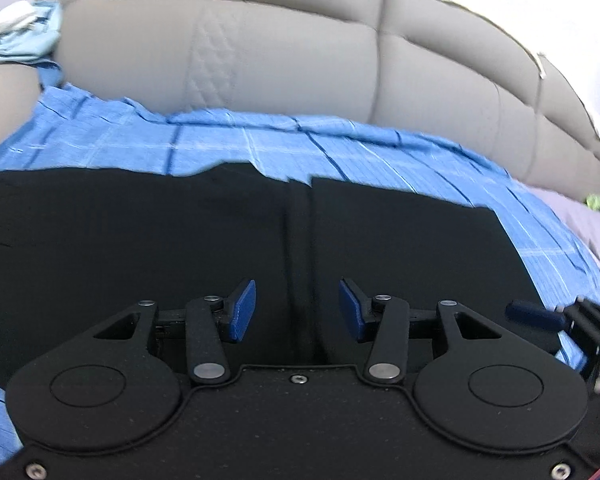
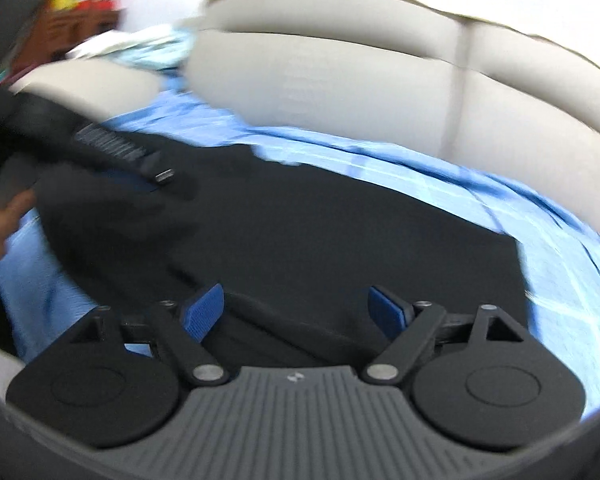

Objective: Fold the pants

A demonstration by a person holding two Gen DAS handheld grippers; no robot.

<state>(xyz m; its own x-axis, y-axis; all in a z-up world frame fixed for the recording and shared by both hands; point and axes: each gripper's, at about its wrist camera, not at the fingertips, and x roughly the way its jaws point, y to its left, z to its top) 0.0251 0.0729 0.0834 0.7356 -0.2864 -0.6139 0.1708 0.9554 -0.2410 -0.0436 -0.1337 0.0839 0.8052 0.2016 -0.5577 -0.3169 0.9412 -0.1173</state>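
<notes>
Black pants lie spread flat on a blue checked sheet that covers the bed, with a grey padded headboard rising behind. We hold the left hand-held gripper low over the pants, its blue pads wide apart and gripping nothing, with a seam or fold line in the cloth running between them. Our right hand-held gripper also stands spread wide with nothing between its blue pads, hovering over the near edge of the pants, where a raised fold of black cloth lies. At the left of the right wrist view, blurred, the left gripper's body shows above the fabric.
</notes>
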